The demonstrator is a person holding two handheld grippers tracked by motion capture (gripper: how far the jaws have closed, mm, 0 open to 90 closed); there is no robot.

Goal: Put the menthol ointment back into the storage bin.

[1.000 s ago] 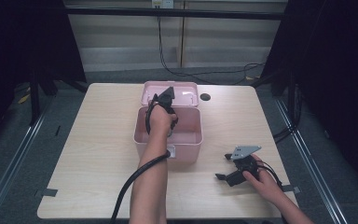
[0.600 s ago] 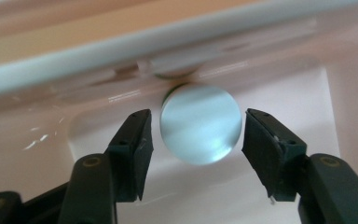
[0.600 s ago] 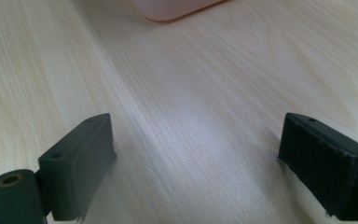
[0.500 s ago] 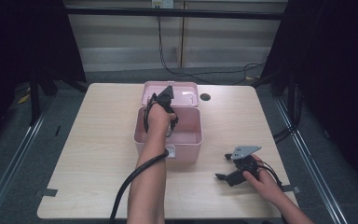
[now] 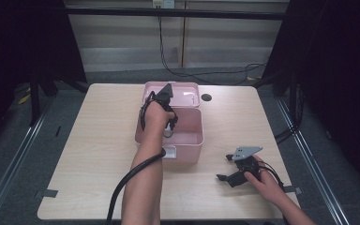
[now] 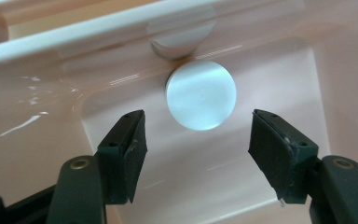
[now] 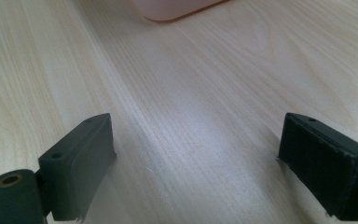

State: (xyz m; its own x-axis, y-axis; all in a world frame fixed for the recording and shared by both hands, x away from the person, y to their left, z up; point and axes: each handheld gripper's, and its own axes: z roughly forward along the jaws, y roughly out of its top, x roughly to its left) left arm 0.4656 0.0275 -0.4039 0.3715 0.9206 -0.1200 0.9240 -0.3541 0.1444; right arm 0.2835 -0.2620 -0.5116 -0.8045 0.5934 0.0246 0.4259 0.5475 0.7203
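Observation:
A pink plastic box (image 5: 187, 151) stands mid-table with its lid (image 5: 183, 93) folded back. My left gripper (image 5: 169, 130) reaches down into it. In the left gripper view a white round disc (image 6: 200, 94) lies on the box floor, close to the wall, just beyond my left gripper (image 6: 198, 135). Its jaws have just been opening and stand apart, with no pad touching the disc. My right gripper (image 5: 224, 167) rests in a hand on the table at the right. In the right gripper view, my right gripper (image 7: 196, 154) is open over bare wood.
The light wooden table (image 5: 98, 140) has a small dark round hole (image 5: 206, 97) right of the lid. A corner of the pink box (image 7: 172, 8) lies ahead of the right gripper. A black cable (image 5: 126, 183) trails along the left forearm. Dark floor and rails surround the table.
The left hand has shifted only slightly inside the box. The right hand and its gripper lie where they were.

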